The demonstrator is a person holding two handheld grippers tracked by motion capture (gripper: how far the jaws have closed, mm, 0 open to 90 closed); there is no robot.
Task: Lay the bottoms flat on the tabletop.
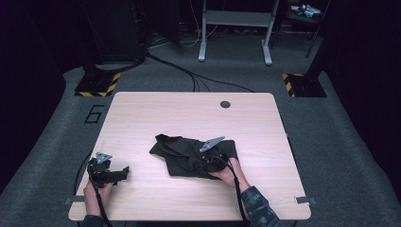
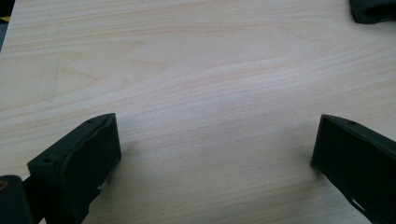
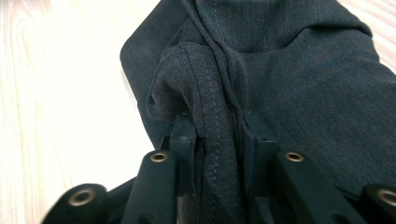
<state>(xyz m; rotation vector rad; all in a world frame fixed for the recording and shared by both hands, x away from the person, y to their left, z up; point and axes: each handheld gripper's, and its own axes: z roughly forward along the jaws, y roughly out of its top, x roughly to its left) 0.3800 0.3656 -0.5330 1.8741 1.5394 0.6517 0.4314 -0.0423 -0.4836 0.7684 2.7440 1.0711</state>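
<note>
A dark grey cloth [image 1: 182,152] lies crumpled on the wooden table [image 1: 189,113], right of centre. My right gripper [image 1: 208,163] sits on the cloth's near right part. In the right gripper view its jaws [image 3: 215,135] pinch a stitched hem fold of the cloth [image 3: 289,70], so it is shut on it. My left gripper [image 1: 124,171] rests near the table's front left corner, apart from the cloth. In the left gripper view it [image 2: 215,149] stands wide open over bare wood, and a corner of the cloth [image 2: 373,9] shows at top right.
A round cable hole [image 1: 225,104] sits near the table's far edge. Beyond the table, cables [image 1: 189,75] run across the grey carpet, and a metal frame [image 1: 235,28] stands at the back. Black stands with striped bases [image 1: 97,85] flank the far corners.
</note>
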